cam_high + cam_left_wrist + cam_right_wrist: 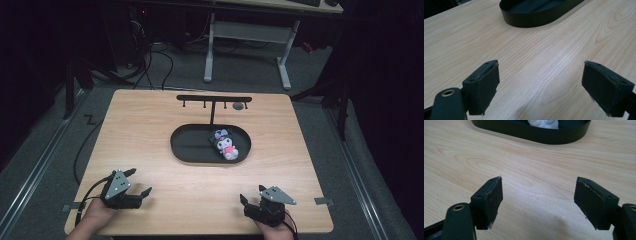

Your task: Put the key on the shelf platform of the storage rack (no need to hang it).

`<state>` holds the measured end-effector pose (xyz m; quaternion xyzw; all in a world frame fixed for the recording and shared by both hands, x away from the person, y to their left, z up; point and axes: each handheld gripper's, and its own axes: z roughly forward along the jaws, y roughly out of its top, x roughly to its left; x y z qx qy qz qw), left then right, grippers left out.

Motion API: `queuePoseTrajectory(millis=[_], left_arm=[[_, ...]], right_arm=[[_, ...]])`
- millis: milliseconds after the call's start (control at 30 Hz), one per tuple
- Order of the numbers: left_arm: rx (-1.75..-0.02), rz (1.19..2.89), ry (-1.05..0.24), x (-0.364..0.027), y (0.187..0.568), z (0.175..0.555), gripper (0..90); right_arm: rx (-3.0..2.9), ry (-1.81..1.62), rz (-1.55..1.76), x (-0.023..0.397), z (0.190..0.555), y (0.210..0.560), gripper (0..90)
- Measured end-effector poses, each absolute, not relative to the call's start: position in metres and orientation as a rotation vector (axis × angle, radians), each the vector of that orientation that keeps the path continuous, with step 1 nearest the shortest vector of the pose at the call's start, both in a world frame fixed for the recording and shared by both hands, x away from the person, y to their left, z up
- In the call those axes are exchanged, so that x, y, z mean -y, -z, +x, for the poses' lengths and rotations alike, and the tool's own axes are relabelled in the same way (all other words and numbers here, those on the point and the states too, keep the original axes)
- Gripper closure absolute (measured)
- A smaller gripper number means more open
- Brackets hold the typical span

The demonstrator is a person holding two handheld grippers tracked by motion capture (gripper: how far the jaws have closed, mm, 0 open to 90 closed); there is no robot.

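Just plush toy (225, 143) lying in black oval tray (190, 145), right end.

A small plush toy (225, 143) with a dark head, white face and pink body lay on its back inside the black oval tray (190, 150), toward the tray's right end. The tray sat flat at the middle of the wooden worktop (150, 125). In the right gripper view the toy's white top (543, 123) showed just above the tray's near wall (534, 132).
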<state>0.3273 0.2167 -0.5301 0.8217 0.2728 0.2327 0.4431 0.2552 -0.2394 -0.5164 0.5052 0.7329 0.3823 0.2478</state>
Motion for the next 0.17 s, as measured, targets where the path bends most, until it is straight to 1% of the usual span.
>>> queuePoseTrajectory(millis=[167], left_arm=[[-0.676,2.039,-0.578,-0.2164,0.5302,0.3274,15.5]], right_arm=[[-2.002,-1.032,1.369,0.2388,0.2561,0.5178,23.1]])
